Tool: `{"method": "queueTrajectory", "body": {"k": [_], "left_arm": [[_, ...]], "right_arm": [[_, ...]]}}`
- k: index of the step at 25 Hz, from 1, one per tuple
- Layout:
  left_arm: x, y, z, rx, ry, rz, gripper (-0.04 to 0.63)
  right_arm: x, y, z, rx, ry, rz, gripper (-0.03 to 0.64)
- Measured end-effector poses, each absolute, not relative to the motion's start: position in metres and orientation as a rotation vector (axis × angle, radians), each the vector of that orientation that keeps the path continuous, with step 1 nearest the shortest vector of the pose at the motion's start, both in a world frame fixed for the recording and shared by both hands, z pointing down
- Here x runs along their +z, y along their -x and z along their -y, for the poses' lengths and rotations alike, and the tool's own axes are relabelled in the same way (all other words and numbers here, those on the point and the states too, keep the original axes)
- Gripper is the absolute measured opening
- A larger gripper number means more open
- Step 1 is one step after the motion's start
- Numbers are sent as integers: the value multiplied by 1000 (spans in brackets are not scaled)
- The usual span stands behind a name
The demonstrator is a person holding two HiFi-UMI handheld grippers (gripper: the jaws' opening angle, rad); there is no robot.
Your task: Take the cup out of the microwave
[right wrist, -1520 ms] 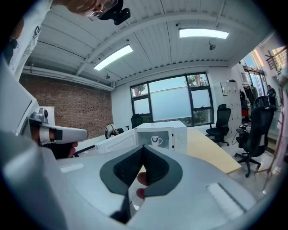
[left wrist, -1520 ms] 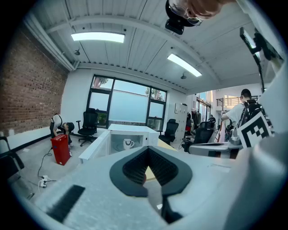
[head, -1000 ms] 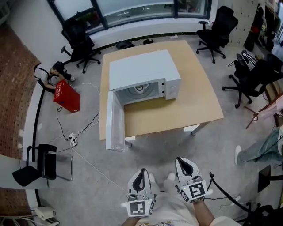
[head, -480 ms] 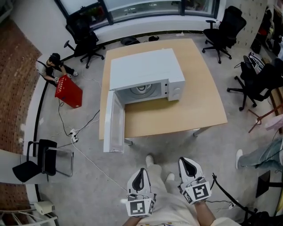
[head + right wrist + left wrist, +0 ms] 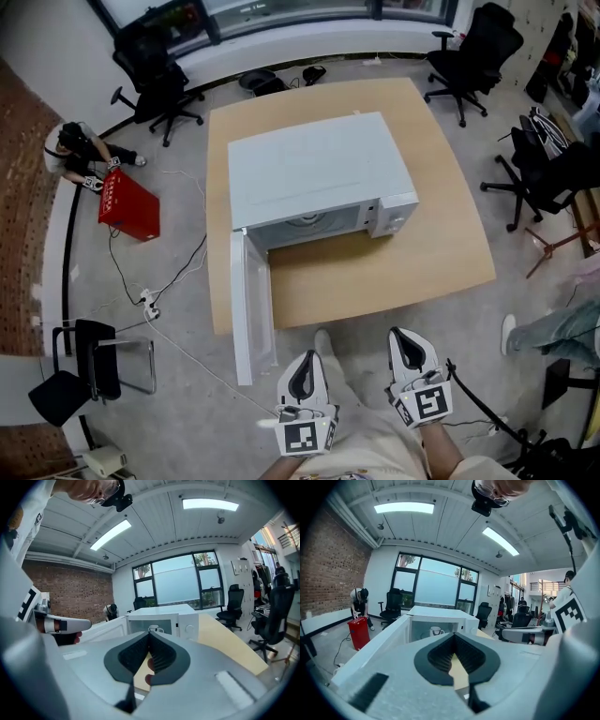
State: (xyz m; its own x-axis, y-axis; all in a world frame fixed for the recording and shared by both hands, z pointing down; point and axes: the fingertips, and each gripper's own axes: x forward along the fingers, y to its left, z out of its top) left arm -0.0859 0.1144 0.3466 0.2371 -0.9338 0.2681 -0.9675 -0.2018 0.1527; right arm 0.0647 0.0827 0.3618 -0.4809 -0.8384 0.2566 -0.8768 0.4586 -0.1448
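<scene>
A white microwave (image 5: pixel 319 173) stands on a light wooden table (image 5: pixel 375 272). Its door (image 5: pixel 251 305) hangs open toward me on the left. A white cup (image 5: pixel 436 631) stands inside the cavity, and it also shows in the right gripper view as the cup (image 5: pixel 154 629). Both grippers are low in the head view, short of the table's near edge. My left gripper (image 5: pixel 302 359) is shut with nothing in it, and its tips (image 5: pixel 453 634) point toward the open cavity. To its right, my right gripper (image 5: pixel 404 335) is also shut and empty, and the gripper (image 5: pixel 149 633) aims at the microwave front.
The open door sticks out past the table's near left corner. Black office chairs (image 5: pixel 473 47) stand round the table. A red box (image 5: pixel 128 204) and a crouching person (image 5: pixel 75 150) are at the left, with cables (image 5: pixel 150 300) on the floor. A black chair (image 5: pixel 89 361) stands lower left.
The table and microwave have come nearer and larger in the head view. Both grippers have moved forward toward the table's near edge, still shut.
</scene>
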Motion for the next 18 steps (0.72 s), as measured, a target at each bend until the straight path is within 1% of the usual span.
{"method": "queueTrajectory", "body": {"k": [6, 14, 18], "left_arm": [[368, 97, -51, 250, -2211, 1786, 3], [392, 96, 21, 192, -2154, 1860, 3], [414, 97, 52, 231, -2152, 1873, 76]], "right_arm": [[363, -44, -28, 422, -1528, 2553, 6], [384, -37, 17, 447, -1454, 2580, 6], [391, -41, 34, 434, -1431, 2590, 6]]}}
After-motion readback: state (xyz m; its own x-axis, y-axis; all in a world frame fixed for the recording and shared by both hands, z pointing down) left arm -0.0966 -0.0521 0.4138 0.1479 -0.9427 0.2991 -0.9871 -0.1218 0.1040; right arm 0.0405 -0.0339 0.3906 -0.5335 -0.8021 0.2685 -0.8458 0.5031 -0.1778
